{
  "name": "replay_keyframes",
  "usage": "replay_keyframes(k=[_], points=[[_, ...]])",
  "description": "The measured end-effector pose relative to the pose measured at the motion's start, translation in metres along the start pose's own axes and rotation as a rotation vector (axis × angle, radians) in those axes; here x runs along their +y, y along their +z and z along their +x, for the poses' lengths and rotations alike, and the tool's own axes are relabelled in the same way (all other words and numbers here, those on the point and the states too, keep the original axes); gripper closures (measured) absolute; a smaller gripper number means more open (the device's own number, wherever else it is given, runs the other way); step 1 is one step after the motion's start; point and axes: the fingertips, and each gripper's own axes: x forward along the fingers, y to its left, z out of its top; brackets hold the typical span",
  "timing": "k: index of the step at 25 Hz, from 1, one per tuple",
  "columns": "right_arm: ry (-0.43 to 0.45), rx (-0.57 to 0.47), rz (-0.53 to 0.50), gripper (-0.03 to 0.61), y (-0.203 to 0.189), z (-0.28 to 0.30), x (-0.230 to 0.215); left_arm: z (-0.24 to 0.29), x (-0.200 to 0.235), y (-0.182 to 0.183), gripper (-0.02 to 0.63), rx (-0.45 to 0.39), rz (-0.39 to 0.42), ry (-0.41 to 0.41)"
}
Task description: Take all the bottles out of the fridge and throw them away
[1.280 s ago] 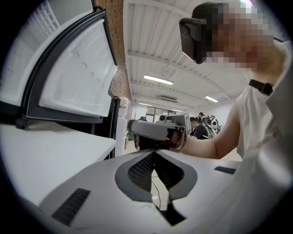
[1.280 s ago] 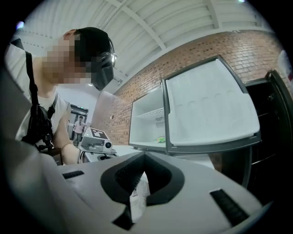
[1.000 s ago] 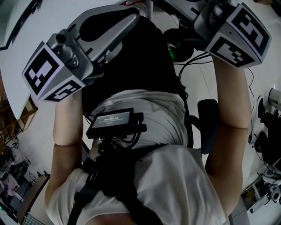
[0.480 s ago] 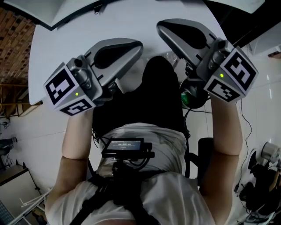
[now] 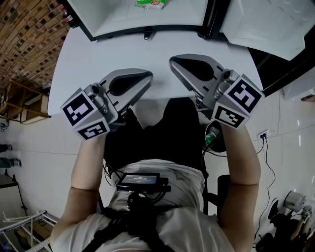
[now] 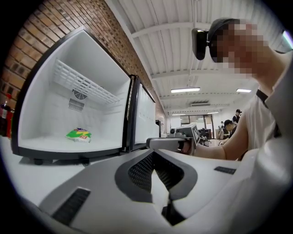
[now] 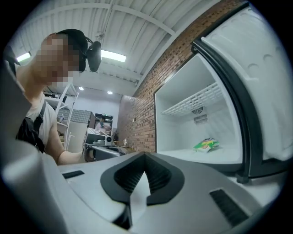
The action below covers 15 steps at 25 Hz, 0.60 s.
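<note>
1. Head view only: both forearms are raised, and a small black box with a lit screen sits at the chest. White tiled floor lies to either side.
2. Tools, count 2. The left tool and right tool hang side by side over the near part of the white tabletop. They are apart from each other and touch nothing.
3. Left gripper view: jaws of the left tool are pressed together with nothing between them. Right gripper view: the right tool is likewise pressed together and empty. Each of these views shows the other tool off to one side.
4. Fridge, count 1, stands on the far part of the tabletop. Its door is swung open to the right.
5. Fridge contents: one green packet lies on the compartment floor. Only the gripper views show the one wire shelf and the rear vent.
6. Bottles: dark with red markings, outside the fridge just beside its left wall, near the brick wall. They sit at the frame edge, so the count cannot be told. The right gripper view does not show them.
7. Room, gripper views only: ribbed white ceiling, strip ceiling lights, and people at desks far back.
</note>
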Motion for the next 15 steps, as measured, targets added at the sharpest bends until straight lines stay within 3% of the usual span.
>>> replay_keyframes(k=[7, 15], points=[[0.059, 0.014, -0.003, 0.575, -0.008, 0.04, 0.019, -0.025, 0.018, -0.004, 0.601, 0.016, 0.008, 0.08], [0.065, 0.038, 0.013, 0.575, -0.016, 0.054, 0.021, -0.042, 0.031, -0.007, 0.601, 0.02, 0.003, 0.134]])
